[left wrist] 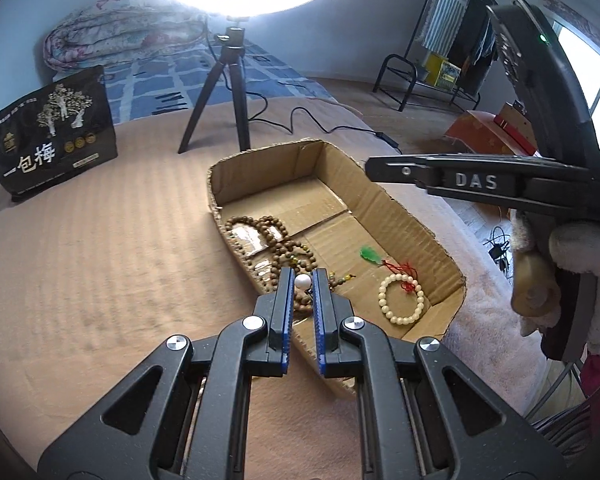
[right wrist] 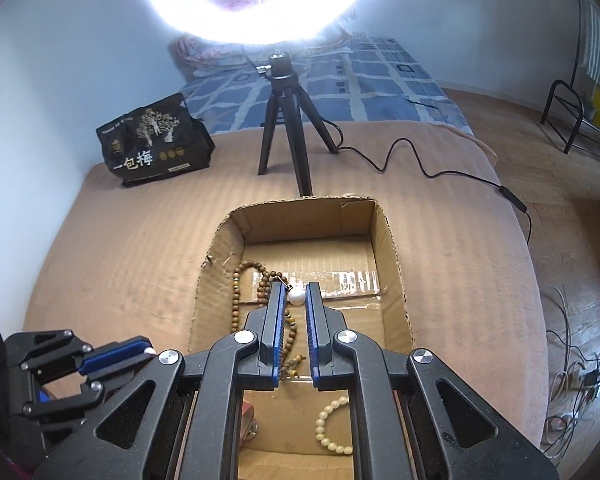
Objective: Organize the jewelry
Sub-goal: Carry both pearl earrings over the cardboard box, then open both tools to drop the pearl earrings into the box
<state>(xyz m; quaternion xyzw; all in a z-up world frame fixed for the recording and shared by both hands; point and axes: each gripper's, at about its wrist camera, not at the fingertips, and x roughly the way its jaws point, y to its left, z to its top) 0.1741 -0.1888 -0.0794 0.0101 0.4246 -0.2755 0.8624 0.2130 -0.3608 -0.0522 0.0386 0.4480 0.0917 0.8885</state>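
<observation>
Above the box (right wrist: 396,264), each clenched gripper, left (left wrist: 302,280) and right (right wrist: 296,294), pinches one pearl (left wrist: 303,281); the box floor lies directly below both.

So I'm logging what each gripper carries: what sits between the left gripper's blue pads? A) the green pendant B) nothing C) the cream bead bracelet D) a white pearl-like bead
D: the left gripper pinches a white bead, while green pendant and cream bracelet lie in the cardboard box.
</observation>
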